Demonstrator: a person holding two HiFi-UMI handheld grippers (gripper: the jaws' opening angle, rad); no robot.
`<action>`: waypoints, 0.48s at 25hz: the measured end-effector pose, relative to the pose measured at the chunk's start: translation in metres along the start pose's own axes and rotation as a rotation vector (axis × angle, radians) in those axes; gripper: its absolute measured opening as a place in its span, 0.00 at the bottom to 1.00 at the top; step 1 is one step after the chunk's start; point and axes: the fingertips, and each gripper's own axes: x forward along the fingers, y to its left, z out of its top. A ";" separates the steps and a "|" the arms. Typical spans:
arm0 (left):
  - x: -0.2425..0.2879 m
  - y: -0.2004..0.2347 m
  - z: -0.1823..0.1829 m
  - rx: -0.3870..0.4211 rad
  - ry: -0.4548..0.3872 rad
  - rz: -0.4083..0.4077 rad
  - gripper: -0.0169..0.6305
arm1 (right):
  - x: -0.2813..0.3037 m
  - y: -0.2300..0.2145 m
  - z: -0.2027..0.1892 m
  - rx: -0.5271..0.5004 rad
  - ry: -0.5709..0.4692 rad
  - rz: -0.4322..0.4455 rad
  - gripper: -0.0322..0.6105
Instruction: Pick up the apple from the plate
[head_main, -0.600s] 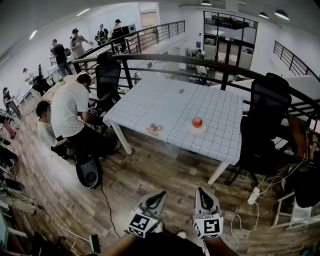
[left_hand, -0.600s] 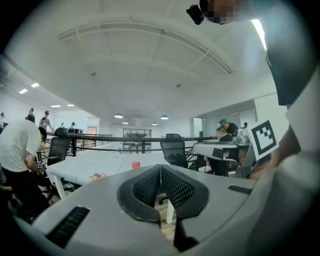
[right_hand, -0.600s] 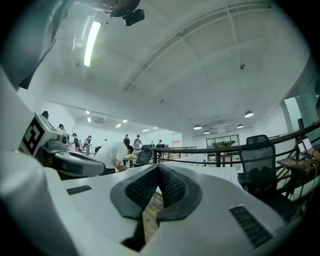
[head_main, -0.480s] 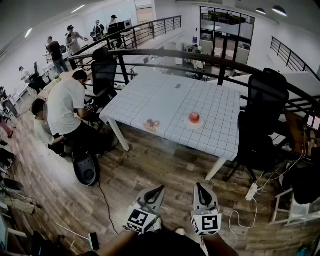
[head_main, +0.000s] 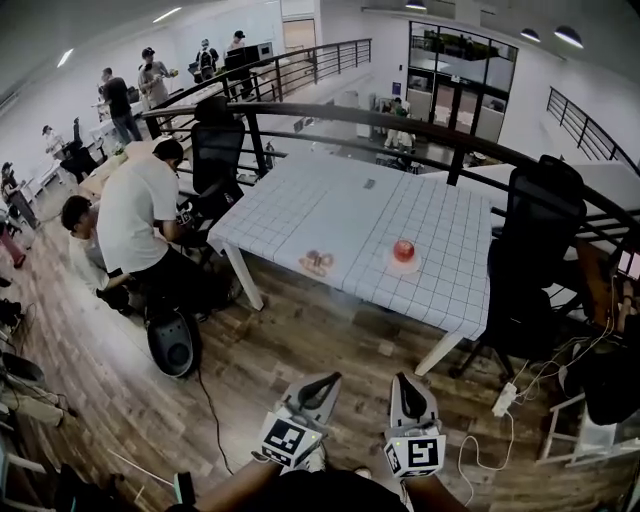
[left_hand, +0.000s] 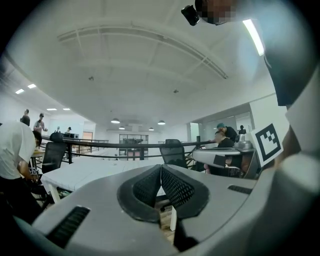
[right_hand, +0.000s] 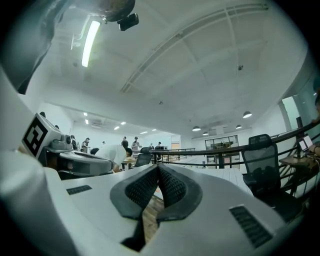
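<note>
A red apple sits on a small white plate on the white grid-patterned table, toward its near right part. Both grippers are far from it, low in the head view over the wooden floor. My left gripper is shut, its tips meeting with nothing between them, as the left gripper view also shows. My right gripper is shut and empty too, its pads pressed together in the right gripper view.
Some peach-coloured fruit lies on the table left of the plate. Black office chairs stand at the table's right and far left. A person in a white shirt bends beside the left corner. Cables and a power strip lie on the floor at right.
The head view has shifted a little, so the table and apple sit slightly further right and lower. Both grippers stay shut low in the picture.
</note>
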 end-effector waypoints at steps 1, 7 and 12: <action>-0.001 0.007 -0.001 -0.001 0.001 0.002 0.06 | 0.006 0.004 -0.001 0.000 0.002 0.004 0.09; -0.006 0.047 -0.003 -0.024 0.000 0.008 0.06 | 0.041 0.028 -0.004 -0.019 0.042 0.016 0.09; -0.011 0.075 -0.010 -0.029 -0.001 0.007 0.06 | 0.068 0.044 -0.012 -0.014 0.043 0.020 0.09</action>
